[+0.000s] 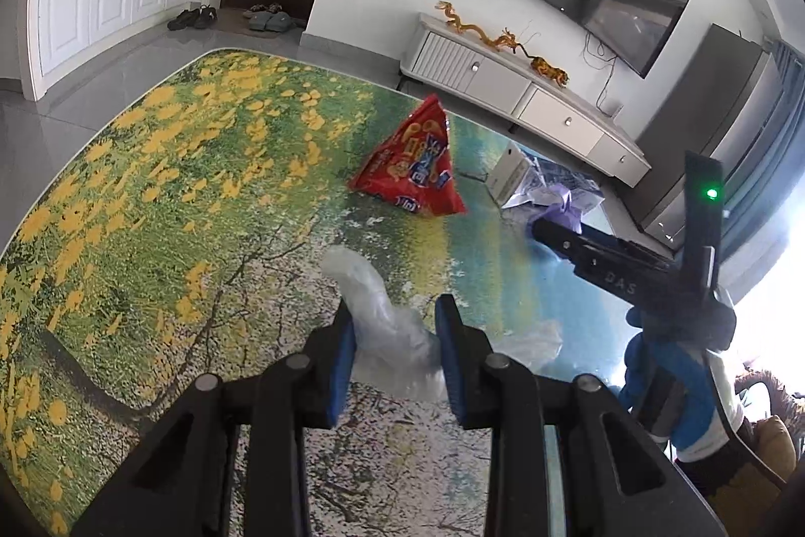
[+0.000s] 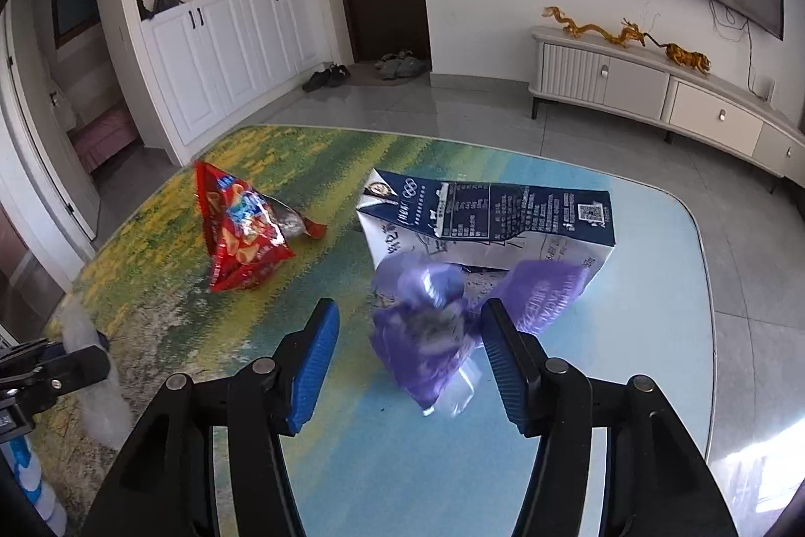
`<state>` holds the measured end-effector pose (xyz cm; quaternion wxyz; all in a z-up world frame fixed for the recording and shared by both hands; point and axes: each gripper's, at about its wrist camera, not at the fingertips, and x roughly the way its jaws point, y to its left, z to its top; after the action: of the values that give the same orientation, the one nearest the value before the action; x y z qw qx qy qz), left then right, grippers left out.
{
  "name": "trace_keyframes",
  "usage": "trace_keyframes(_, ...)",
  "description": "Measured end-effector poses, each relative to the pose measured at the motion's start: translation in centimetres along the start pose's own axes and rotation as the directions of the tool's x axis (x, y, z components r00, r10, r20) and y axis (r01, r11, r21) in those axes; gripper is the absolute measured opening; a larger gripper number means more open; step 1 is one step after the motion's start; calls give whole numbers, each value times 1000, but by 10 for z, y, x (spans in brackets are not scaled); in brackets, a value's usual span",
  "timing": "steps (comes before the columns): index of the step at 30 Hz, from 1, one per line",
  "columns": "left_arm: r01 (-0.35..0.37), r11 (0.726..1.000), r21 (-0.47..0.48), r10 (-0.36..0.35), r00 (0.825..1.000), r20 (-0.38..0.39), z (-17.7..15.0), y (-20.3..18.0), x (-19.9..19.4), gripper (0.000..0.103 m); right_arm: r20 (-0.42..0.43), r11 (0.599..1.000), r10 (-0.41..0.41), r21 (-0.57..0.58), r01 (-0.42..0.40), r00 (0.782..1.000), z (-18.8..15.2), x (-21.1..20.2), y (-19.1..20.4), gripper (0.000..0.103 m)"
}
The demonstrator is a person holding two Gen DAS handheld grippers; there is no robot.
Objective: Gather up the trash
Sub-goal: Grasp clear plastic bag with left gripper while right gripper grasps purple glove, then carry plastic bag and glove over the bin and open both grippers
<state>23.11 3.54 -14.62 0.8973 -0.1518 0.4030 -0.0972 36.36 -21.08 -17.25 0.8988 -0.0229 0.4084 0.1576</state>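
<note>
Where wrappers lie, tabletop [image 2: 503, 461] shows landscape print.

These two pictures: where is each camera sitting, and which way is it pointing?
Left wrist: on the left gripper, angled down at the table; its fingers pinch a clear plastic bag; the right gripper shows.
Right wrist: on the right gripper, open around a purple wrapper.
Both show the red snack bag.

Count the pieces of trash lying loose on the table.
3: red snack bag at left, flattened carton behind, purple wrapper between the right gripper's open jaws. Others may be hidden.
</note>
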Motion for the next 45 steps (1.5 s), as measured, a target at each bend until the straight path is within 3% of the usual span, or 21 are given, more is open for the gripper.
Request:
trace_keyframes(1, 1, 1000, 0, -1, 1000, -2, -1, 1, 1, 29, -6, 1000, 0, 12, 0, 1000, 1, 2, -3, 56)
trace_keyframes(3, 6, 1000, 0, -6, 1000, -5, -3, 1, 2, 29, 1, 1000, -18, 9, 18, 1000, 3, 1, -5, 42)
trace_keyframes(5, 10, 1000, 7, -10, 1000, -2, -4, -1, 0, 29, -6, 1000, -16, 13, 16, 1000, 1, 0, -9, 37)
trace_keyframes(11, 11, 999, 39, -13, 999, 41, -8, -13, -26, 29, 15, 999, 35, 32, -36, 999, -15, -30, -5, 34)
trace_keyframes(20, 29, 994, 101, -40, 993, 108, -19, -47, -82, 29, 157, 994, 88, 52, -98, 984, -62, -152, 5, 34)
trace_keyframes(28, 110, 971, 210, -130, 988, 85, -35, -112, -106, 29, 254, 987, -30, 159, -11, 967, -128, -255, -41, 34)
trace_keyframes(32, 166, 948, 272, -179, 984, 23, -43, -158, -94, 29, 249, 968, -108, 247, 45, 962, -165, -284, -82, 34)
trace_keyframes(36, 228, 907, 355, -220, 974, -63, -58, -216, -70, 29, 207, 932, -171, 350, 90, 963, -209, -296, -125, 34)
trace_keyframes(45, 352, 791, 500, -232, 930, -286, -112, -342, 8, 29, 51, 817, -202, 559, 139, 978, -291, -262, -205, 35)
